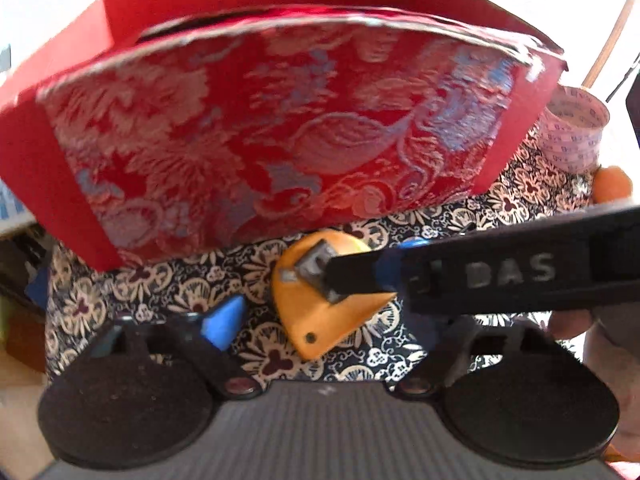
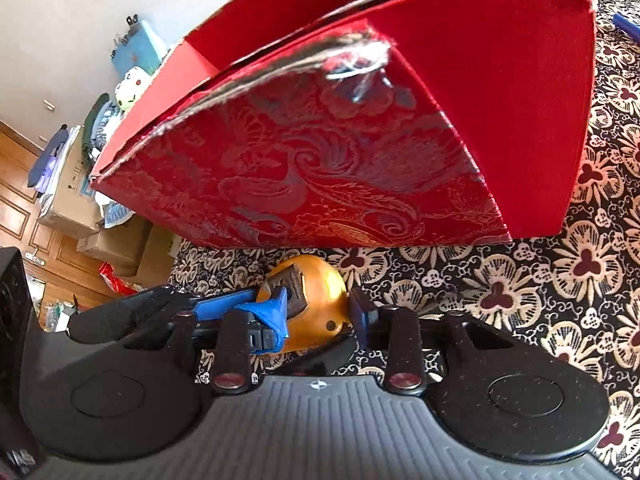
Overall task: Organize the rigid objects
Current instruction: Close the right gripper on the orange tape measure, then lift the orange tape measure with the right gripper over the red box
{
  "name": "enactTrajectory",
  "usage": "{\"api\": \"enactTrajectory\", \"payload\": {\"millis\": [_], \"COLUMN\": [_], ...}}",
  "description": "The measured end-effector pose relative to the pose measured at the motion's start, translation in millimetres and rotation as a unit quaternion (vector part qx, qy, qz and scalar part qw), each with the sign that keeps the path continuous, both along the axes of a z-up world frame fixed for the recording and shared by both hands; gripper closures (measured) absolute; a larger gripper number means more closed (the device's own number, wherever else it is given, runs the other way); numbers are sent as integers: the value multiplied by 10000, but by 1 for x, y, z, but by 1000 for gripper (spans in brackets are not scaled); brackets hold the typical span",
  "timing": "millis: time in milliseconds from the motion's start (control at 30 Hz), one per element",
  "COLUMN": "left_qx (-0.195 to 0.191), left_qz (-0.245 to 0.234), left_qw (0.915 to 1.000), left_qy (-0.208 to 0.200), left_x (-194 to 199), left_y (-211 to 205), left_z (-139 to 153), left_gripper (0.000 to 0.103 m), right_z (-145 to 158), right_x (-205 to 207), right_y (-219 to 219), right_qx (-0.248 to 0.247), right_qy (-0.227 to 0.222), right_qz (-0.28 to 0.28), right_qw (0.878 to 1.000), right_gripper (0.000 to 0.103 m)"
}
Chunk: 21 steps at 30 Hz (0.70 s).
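Observation:
An orange plastic piece (image 1: 320, 312) with a grey metal part lies on the patterned cloth, just in front of a red brocade box (image 1: 260, 128). It also shows in the right wrist view (image 2: 316, 304), below the box (image 2: 340, 160). My left gripper (image 1: 320, 320) is open, its blue-tipped fingers (image 1: 224, 324) on either side of the piece. My right gripper (image 2: 320, 316) is shut on the orange piece; its black body reaches in from the right in the left wrist view.
The floral black-and-white cloth (image 2: 560, 280) covers the surface. A roll of pink printed tape (image 1: 576, 128) stands at the right behind the box. Cardboard boxes and clutter (image 2: 80, 200) lie off the left edge.

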<state>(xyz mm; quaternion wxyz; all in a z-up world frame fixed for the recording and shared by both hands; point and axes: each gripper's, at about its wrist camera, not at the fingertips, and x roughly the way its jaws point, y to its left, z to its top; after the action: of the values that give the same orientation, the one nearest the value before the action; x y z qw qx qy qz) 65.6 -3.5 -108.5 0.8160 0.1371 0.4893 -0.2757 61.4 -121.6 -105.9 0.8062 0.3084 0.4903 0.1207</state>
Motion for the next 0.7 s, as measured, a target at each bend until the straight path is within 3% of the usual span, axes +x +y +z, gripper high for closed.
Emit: {"api": "enactTrajectory", "payload": {"millis": [367, 700], "left_qx": [-41, -214], "left_qz": [-68, -774], "left_qw": [10000, 9968], "left_qy": [53, -38], "left_x": [1, -15], "left_y": [1, -18], "left_z": [7, 36], "left_gripper": [37, 37], "right_z": [5, 32], "right_x": [-6, -44], "right_y": [-11, -44], "right_qx": [103, -71], "right_qy": [149, 20], "right_qz": [-45, -703], "right_qw": [9998, 9975], "right_gripper": [89, 88]}}
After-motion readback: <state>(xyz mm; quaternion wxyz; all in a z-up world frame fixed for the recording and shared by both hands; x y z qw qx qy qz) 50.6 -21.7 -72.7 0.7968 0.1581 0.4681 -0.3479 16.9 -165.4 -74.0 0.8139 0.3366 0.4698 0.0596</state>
